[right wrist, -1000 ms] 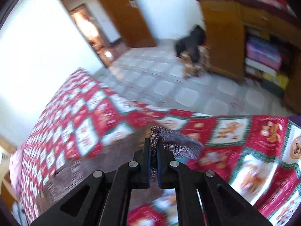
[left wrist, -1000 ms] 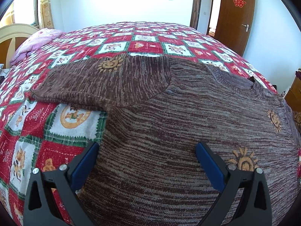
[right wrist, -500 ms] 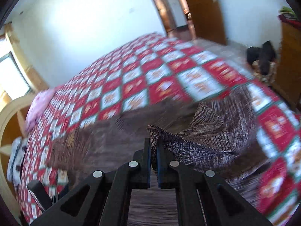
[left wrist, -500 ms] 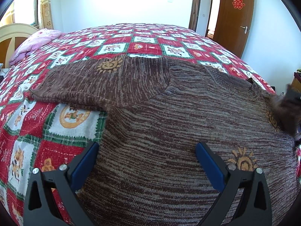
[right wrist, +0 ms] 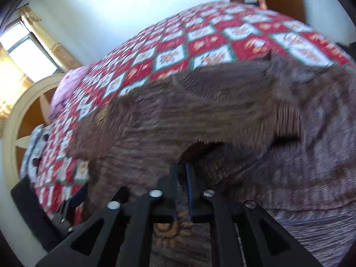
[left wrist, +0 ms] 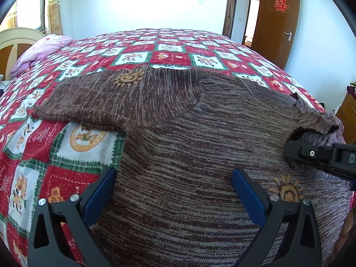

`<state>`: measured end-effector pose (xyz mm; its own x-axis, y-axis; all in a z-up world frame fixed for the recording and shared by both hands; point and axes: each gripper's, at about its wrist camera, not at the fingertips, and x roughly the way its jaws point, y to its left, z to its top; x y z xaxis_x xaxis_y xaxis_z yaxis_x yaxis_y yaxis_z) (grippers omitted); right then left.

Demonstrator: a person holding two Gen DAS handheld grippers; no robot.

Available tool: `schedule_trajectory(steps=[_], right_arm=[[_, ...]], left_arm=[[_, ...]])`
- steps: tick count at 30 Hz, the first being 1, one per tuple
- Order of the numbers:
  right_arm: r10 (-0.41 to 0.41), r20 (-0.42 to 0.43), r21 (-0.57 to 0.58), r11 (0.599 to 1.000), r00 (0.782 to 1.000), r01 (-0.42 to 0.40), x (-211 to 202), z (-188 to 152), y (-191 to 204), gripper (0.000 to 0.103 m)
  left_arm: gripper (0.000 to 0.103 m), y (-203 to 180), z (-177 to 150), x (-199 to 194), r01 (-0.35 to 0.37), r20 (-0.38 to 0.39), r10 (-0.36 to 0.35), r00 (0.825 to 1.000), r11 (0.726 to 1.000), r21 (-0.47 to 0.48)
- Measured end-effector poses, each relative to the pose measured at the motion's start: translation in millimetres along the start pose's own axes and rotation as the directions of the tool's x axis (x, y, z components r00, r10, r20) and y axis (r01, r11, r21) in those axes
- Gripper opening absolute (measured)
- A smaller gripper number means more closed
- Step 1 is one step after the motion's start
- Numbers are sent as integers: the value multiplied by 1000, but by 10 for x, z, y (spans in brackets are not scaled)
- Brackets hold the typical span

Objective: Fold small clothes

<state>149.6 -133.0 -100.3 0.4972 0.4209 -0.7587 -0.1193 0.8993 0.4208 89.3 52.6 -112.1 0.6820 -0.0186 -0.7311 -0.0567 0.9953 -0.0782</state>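
A brown knit sweater (left wrist: 189,146) with orange sun motifs lies spread on the bed, its left sleeve (left wrist: 106,98) stretched out to the left. My left gripper (left wrist: 173,189) is open and hovers over the sweater's lower body, touching nothing. My right gripper (right wrist: 182,175) is shut on the sweater's right sleeve (right wrist: 233,120) and holds it folded over the body. The right gripper also shows in the left wrist view (left wrist: 320,155) at the right edge, with the sleeve draped over it. The right wrist view is blurred.
The bed is covered by a red, white and green checked quilt (left wrist: 166,51). A pink pillow (left wrist: 42,49) and a cream headboard (left wrist: 15,37) are at the far left. A brown door (left wrist: 278,20) stands at the back right, a wooden cabinet (left wrist: 349,115) at the right.
My right gripper has carried the right sleeve from beyond the bed's edge inward over the sweater's body, entering the left wrist view. My left gripper has stayed open and still.
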Motion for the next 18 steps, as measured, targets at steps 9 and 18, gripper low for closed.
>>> schedule_trajectory(steps=[9,18], right_arm=[[-82,295,130,990,952,45,-1229,83,-705,62],[-249,312,308,939,917,151,-1756,50,-1666,62]], left_arm=[[103,-54,44,7,1,-31,0,1000,1000,25],[103,-620,364,-263,292,7,-296,955,944,153]])
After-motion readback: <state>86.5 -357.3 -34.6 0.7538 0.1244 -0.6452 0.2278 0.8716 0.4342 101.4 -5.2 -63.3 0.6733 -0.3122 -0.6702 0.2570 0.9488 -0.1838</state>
